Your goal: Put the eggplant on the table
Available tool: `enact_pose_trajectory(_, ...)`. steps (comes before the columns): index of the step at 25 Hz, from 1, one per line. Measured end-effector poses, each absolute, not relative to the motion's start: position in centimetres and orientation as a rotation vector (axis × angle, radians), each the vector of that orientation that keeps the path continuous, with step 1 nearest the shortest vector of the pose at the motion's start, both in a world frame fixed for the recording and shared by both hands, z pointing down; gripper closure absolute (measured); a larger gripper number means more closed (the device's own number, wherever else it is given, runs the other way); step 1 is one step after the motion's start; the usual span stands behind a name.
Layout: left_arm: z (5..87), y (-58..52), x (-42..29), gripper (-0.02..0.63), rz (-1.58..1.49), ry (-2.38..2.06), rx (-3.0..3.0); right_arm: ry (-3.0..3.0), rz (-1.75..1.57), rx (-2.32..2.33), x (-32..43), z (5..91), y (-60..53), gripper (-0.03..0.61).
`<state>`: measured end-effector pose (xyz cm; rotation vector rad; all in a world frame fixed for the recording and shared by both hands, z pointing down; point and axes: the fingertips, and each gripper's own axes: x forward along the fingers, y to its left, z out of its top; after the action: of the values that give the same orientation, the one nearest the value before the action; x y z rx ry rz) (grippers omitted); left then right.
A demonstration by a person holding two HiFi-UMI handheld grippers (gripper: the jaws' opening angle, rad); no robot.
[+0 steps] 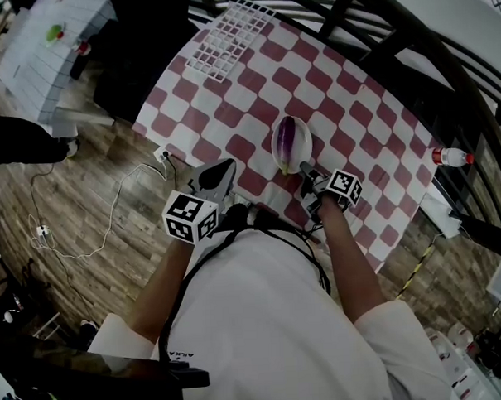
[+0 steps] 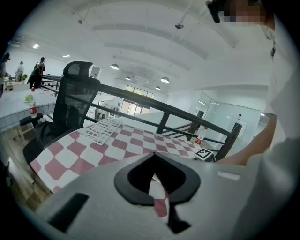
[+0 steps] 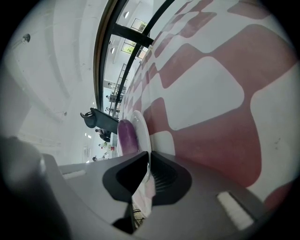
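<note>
A purple eggplant (image 1: 288,139) lies on a white plate (image 1: 305,147) on the red-and-white checked table (image 1: 354,107). My right gripper (image 1: 307,175) sits at the plate's near edge. In the right gripper view the plate's rim (image 3: 142,133) stands between the jaws of the right gripper (image 3: 148,158), which pinch it, and the eggplant (image 3: 125,136) lies just beyond. My left gripper (image 1: 219,168) hovers to the left of the plate near the table's front edge. Its jaws are together with nothing in them in the left gripper view (image 2: 154,158).
A white grid rack (image 1: 227,34) lies at the table's far left part. A bottle (image 1: 452,156) stands off the table's right edge. A black railing (image 1: 410,47) runs behind the table. A cable (image 1: 110,218) trails over the wooden floor at left.
</note>
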<state>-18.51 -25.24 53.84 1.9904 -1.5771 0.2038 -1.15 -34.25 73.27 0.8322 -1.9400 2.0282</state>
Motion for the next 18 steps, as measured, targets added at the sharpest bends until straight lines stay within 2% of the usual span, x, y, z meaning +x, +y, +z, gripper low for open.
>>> enact_pose_trajectory(12,53.7,-25.3,-18.3,0.607,0.207,-1.544,2.026,-1.918,1.952,0.950,-1.0,73.8,-34.3,0.534)
enact_pose_trajectory(18,53.4,-25.7,-17.5,0.607,0.214,-1.516,2.064,-1.957,1.948,0.950,-1.1,73.1,-34.3,0.443)
